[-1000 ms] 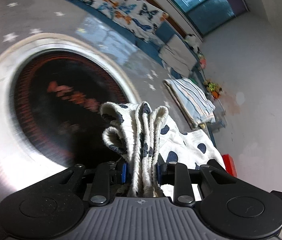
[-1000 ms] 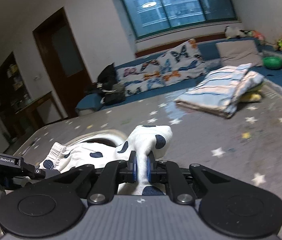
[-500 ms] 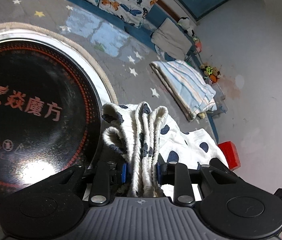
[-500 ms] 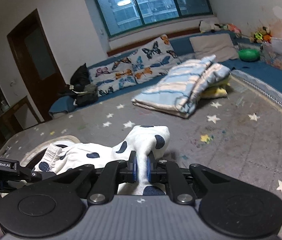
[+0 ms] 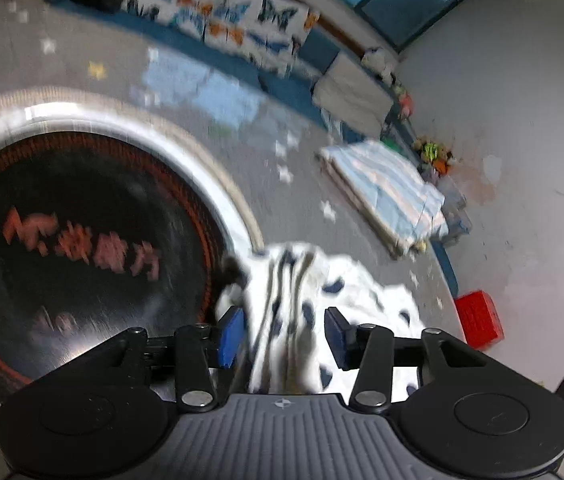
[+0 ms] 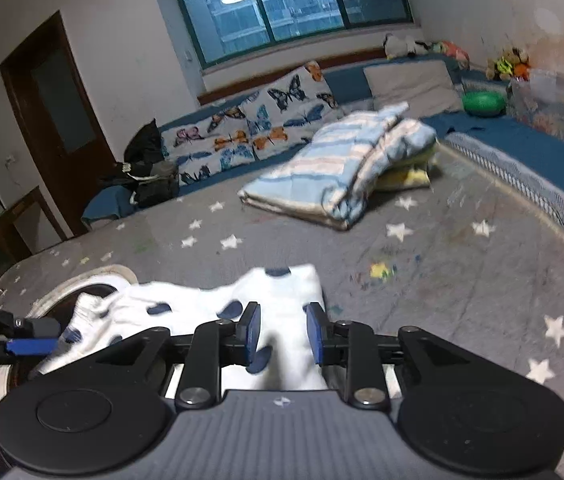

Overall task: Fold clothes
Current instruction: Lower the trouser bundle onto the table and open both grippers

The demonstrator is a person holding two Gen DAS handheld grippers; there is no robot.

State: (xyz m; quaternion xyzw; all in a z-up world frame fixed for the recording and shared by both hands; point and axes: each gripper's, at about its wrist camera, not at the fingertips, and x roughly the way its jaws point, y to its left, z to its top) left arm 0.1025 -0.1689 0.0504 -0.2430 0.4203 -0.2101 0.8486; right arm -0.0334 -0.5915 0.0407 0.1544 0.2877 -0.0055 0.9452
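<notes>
White cotton with navy dots, the garment (image 5: 294, 304) lies bunched on the grey star-print mat (image 6: 462, 280), at the edge of a round black disc (image 5: 82, 248) with a pale rim. Its gathered folds stand between the left gripper (image 5: 284, 334), whose jaws are opening, blue pads clear of the cloth. The right gripper (image 6: 282, 330) is opening too, over the garment's other end, pads apart from it. Farther off lie a striped folded blanket (image 6: 338, 172), then butterfly cushions (image 6: 258, 128) along the mat's far edge.
</notes>
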